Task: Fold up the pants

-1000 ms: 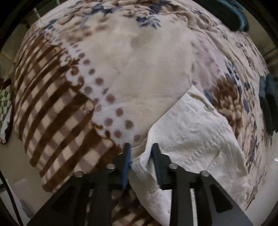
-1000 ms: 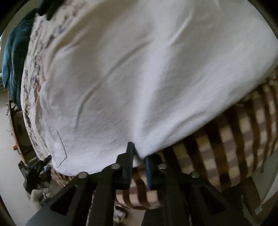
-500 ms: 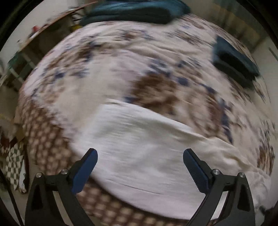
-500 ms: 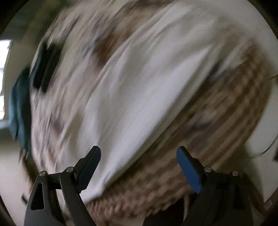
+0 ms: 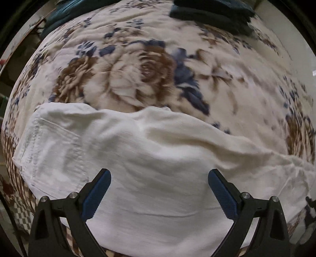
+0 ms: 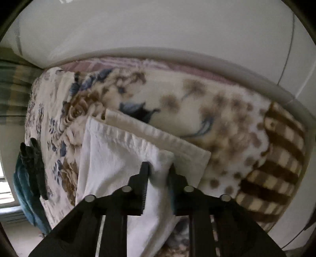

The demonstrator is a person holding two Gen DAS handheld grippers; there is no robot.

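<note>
One pair of white pants lies spread on a floral fleece blanket, directly under and ahead of the left gripper. That gripper's jaws, having just swung apart, stand wide with nothing between them. The right gripper has just clamped down; its jaws pinch a corner of the pants' waistband. A second waistband layer lies just beyond. Dark folded garments sit far ahead of the left gripper.

Soft, dim daylight, no glare; a bright window sits at nine o'clock. Both fisheye views bend strongly at dark rims, with motion blur smearing the blanket.
</note>
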